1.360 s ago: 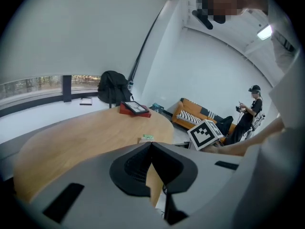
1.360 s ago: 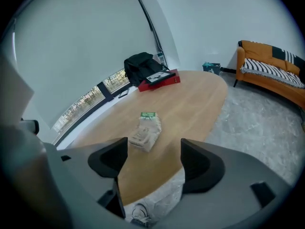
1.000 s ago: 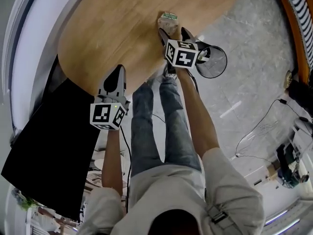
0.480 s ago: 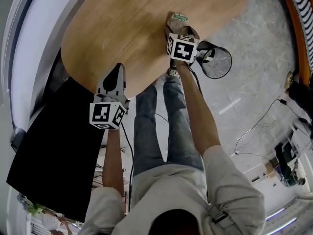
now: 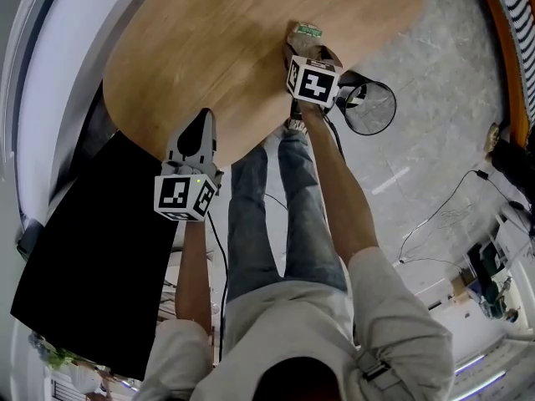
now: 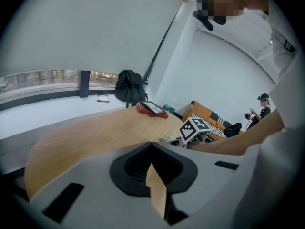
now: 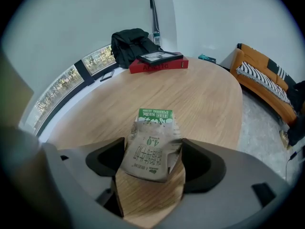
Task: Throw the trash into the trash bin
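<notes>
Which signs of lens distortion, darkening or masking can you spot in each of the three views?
Head view: strong fisheye curves the table edge, light even. Left gripper view: black vignette at the corners, a mosaic patch at top, the left tongs looming large below. Right gripper view: same vignette, yet the carton is sharp enough to show print.

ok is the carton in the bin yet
No, the crumpled carton sits on the table between the right gripper fingers.
</notes>
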`<state>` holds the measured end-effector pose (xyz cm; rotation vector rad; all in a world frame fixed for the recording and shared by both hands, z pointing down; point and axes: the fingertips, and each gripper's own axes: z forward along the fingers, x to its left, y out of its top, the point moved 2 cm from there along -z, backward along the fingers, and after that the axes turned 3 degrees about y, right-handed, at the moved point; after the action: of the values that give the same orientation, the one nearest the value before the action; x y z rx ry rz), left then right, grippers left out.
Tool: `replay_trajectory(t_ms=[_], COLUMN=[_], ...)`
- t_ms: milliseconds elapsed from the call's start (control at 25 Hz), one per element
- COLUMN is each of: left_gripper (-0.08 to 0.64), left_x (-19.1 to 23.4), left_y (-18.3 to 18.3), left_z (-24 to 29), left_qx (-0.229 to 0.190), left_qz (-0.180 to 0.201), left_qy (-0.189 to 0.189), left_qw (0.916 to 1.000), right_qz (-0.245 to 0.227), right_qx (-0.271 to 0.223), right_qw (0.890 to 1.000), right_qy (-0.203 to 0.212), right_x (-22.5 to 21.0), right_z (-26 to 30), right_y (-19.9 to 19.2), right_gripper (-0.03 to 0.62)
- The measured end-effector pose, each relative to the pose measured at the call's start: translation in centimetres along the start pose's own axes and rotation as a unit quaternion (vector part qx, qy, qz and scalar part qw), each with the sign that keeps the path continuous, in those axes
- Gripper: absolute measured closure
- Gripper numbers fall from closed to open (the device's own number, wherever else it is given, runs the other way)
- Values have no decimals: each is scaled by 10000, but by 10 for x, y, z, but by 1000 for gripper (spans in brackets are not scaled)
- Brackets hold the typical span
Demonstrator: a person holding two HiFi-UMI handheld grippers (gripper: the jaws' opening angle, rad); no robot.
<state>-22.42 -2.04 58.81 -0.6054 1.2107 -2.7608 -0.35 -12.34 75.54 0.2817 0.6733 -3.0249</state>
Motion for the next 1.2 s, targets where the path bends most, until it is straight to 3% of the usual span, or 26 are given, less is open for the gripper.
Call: replay_trajectory(t_ms=[680, 960, 1200], left_gripper=[543, 541, 541], left_x=[-17, -52, -100], left_y=[-1, 4, 8], left_z=[2, 17, 32], left_qx=[-10, 35, 164], left_qz=[141, 388, 792], left_qy=[-99, -405, -983], left_qw=[9999, 9984, 9919], right_qz=[-42, 242, 905], right_qx=[-521, -817, -825], right_qw=[9983, 9964, 9909], right_qy=[275, 4, -561], right_x=[-10, -63, -137], right_z=[-27, -63, -102], right_y=[13, 9, -39], right_gripper=[225, 225, 225])
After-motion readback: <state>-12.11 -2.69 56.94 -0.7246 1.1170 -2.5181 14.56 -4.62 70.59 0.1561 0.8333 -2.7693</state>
